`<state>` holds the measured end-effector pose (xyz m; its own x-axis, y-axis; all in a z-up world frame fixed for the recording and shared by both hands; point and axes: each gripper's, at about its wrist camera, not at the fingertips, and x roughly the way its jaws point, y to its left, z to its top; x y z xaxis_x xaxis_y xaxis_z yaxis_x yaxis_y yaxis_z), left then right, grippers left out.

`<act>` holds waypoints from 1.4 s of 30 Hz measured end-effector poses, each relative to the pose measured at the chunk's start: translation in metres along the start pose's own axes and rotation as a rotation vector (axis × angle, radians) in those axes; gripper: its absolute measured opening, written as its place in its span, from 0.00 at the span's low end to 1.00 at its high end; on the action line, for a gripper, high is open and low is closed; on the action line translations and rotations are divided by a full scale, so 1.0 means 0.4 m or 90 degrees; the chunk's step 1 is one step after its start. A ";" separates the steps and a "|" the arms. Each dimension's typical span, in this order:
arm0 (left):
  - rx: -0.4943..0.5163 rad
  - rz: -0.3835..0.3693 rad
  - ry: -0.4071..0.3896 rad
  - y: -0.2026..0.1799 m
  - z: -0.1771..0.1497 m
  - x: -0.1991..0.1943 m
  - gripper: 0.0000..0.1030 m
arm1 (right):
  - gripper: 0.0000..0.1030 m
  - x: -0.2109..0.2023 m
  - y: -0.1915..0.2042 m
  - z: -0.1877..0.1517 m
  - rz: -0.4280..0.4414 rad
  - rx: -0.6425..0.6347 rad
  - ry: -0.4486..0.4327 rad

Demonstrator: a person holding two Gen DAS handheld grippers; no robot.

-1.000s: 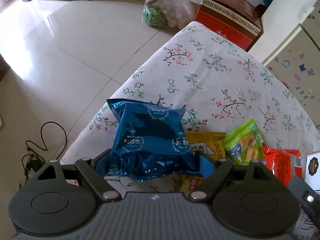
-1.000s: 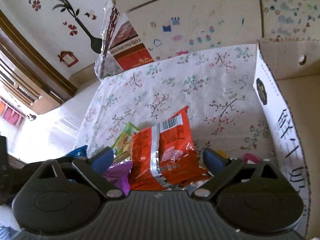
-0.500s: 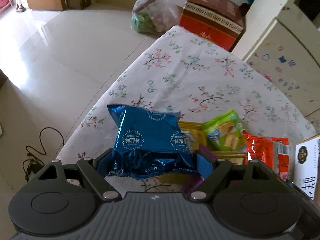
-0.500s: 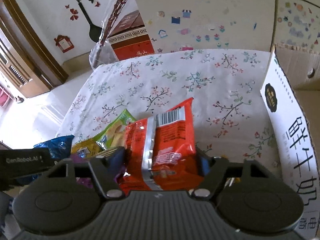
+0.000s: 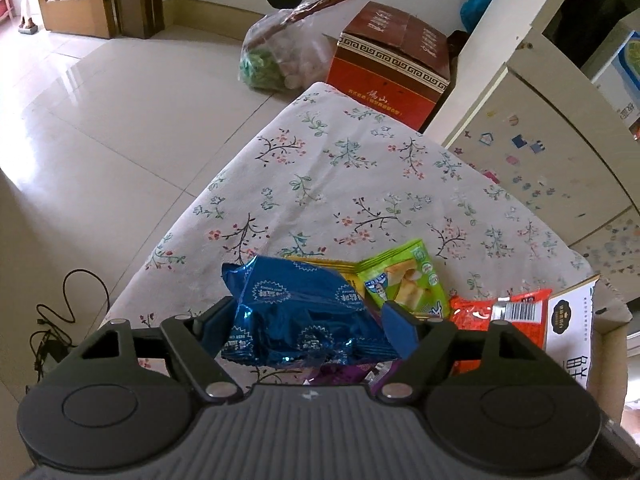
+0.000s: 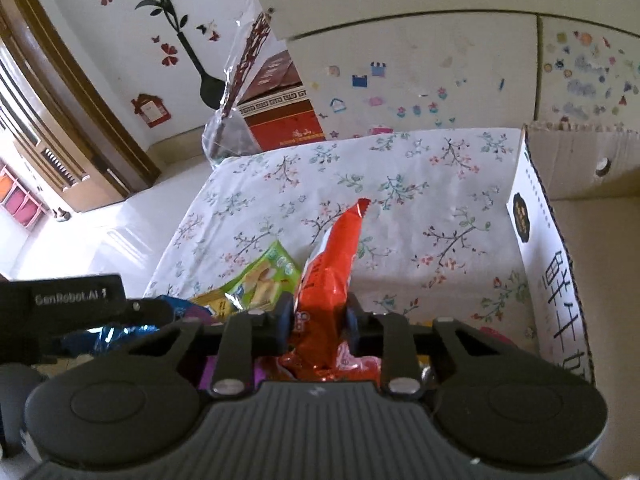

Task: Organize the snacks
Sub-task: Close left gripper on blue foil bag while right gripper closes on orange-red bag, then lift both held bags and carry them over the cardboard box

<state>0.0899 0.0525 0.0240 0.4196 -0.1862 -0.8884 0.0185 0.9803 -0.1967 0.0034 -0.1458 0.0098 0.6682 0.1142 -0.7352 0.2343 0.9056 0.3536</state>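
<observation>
Both grippers have a packet each; the right gripper [image 6: 319,320] has just been closing and now pinches the orange-red snack packet [image 6: 330,276] hard, crumpling it so its sealed end stands up ahead of the fingers; the left gripper [image 5: 304,320], its jaws also just drawn closer, clamps the blue foil snack packet [image 5: 296,312] across its width at a middling spread. Just ahead of the left fingers, and left of the right ones, lie a green wafer packet [image 5: 404,280] and a yellow packet [image 5: 320,264] partly under the others; a purple wrapper [image 5: 344,374] shows beneath the left gripper. All of this sits on the flowered tablecloth [image 5: 360,184]. To the right stands an open cardboard box [image 6: 536,248], probably the destination; no snack shows in the visible part. By my reading, sorting has barely begun: two packets gripped but not placed, at least three left.
</observation>
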 end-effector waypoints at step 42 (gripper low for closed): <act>-0.137 -0.033 0.021 0.050 0.015 0.102 0.75 | 0.25 -0.191 -0.026 -0.031 0.076 0.054 -0.035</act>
<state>0.1127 0.0647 -0.0138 0.3936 -0.2409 -0.8871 -0.1558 0.9336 -0.3227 -0.0588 -0.1588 0.0553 0.7319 0.1950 -0.6529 0.2075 0.8489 0.4862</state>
